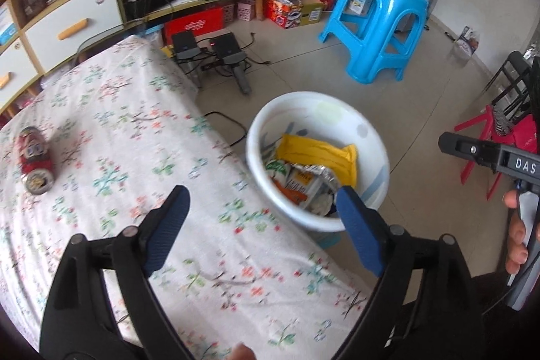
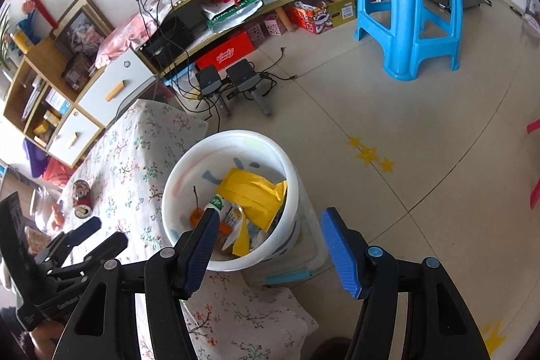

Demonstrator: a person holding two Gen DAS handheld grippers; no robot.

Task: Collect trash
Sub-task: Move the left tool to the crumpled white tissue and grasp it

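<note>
A white bucket (image 1: 371, 144) stands beside the floral-cloth table (image 1: 135, 140) and holds a yellow wrapper (image 1: 320, 154), snack packets and other trash. It also shows in the right wrist view (image 2: 280, 157), with the yellow wrapper (image 2: 256, 191) inside. A crushed red can (image 1: 33, 161) lies on the table at the far left, also seen from the right wrist (image 2: 82, 198). My left gripper (image 1: 263, 201) is open and empty above the table edge next to the bucket. My right gripper (image 2: 270, 218) is open and empty above the bucket.
A blue plastic stool (image 1: 378, 22) stands on the tiled floor beyond the bucket. Two black chargers with cables (image 1: 209, 53) lie on the floor by the cabinet (image 1: 67, 29). A red stool (image 1: 486, 137) is at the right. A clear box (image 2: 303, 262) sits under the bucket.
</note>
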